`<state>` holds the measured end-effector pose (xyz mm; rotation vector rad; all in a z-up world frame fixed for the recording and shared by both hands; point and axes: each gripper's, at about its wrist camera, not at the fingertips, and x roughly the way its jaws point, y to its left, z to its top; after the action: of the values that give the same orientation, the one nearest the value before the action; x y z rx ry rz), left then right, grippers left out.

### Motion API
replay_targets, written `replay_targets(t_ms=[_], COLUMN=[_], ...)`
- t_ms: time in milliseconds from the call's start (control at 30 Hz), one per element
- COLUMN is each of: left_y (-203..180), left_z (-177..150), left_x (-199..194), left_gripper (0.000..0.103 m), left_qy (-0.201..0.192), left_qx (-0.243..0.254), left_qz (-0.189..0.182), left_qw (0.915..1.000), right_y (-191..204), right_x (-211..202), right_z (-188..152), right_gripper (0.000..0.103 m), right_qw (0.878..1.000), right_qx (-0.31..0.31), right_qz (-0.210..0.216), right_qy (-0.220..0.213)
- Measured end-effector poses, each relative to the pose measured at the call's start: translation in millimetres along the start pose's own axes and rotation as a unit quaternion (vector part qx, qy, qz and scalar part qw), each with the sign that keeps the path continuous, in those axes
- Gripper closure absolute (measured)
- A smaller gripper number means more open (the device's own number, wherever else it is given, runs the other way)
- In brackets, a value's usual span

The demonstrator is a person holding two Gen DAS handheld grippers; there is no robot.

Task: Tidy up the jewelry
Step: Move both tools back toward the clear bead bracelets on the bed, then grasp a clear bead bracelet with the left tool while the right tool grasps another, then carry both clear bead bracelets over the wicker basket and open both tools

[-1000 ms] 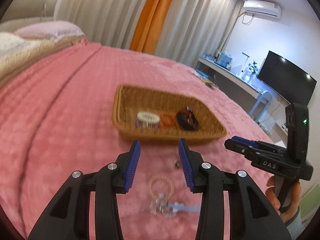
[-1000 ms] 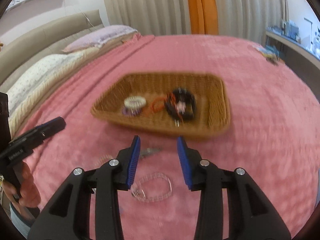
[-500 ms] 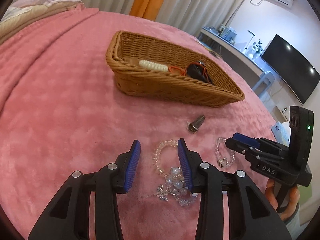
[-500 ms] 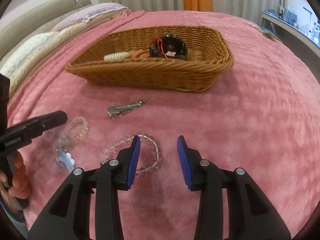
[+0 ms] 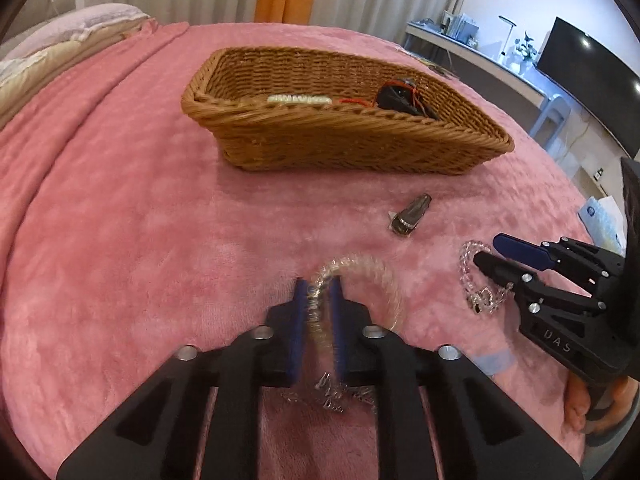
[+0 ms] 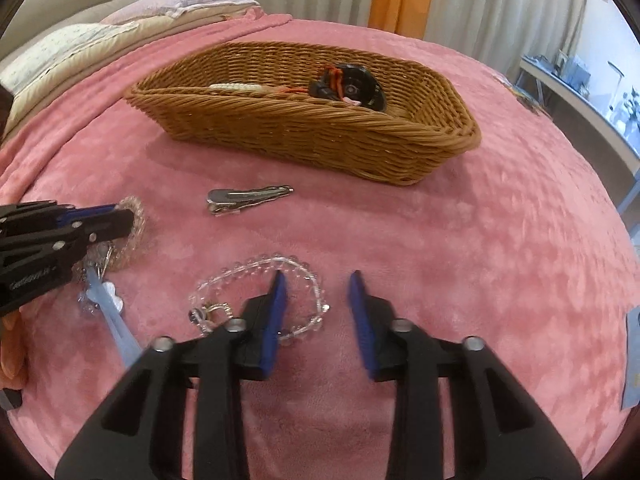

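My left hand-held gripper [image 5: 318, 284] pinches the pale beaded bracelet [image 5: 362, 270] in front of the wicker basket [image 5: 344, 136]. My right hand-held gripper [image 6: 316, 280] is closing, jaws apart around the clear bead bracelet's [image 6: 256, 266] edge. A hair clip [image 6: 248, 198] lies between them and the basket.

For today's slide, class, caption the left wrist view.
Left gripper shut on a clear beaded bracelet on the pink blanket, near the wicker basket.

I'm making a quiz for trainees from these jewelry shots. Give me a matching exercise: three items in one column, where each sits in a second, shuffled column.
1 metal hair clip
2 black accessory
3 coiled bracelet

A pinched in the left hand-held gripper
B inside the wicker basket
C loose on the pink blanket

Pairs: 1-C, 2-B, 3-A.
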<state>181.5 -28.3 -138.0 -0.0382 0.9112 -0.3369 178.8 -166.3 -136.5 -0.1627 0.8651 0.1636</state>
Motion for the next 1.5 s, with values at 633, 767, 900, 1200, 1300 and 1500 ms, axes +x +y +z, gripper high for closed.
replay_targets(t_ms=[633, 767, 900, 1200, 1300, 1500], left_y=[11, 15, 17, 18, 13, 3], left_z=[-8, -9, -9, -1, 13, 55], left_x=[-44, -48, -51, -68, -77, -96], left_gripper=[0.096, 0.096, 0.096, 0.096, 0.096, 0.096], left_qy=[-0.112, -0.122, -0.130, -0.149, -0.143, -0.146], left_qx=[-0.028, -0.035, -0.042, -0.052, -0.043, -0.024], left_qz=[-0.050, -0.052, -0.053, -0.055, -0.032, -0.004], left_qw=[0.9921, 0.9906, 0.9892, 0.9859, 0.9883, 0.9889], right_y=[-7, -13, -22, -28, -28, -32], right_x=[-42, -54, -59, -80, -91, -111], right_z=[-5, -6, -6, 4, 16, 62], right_gripper=[0.097, 0.097, 0.097, 0.097, 0.097, 0.097], right_qw=[0.994, 0.989, 0.987, 0.982, 0.981, 0.979], right_qx=[0.020, 0.035, 0.051, 0.066, 0.065, 0.052], right_qz=[0.039, 0.058, 0.067, 0.095, 0.100, 0.116], right_qy=[-0.102, -0.129, -0.139, -0.152, -0.152, -0.161])
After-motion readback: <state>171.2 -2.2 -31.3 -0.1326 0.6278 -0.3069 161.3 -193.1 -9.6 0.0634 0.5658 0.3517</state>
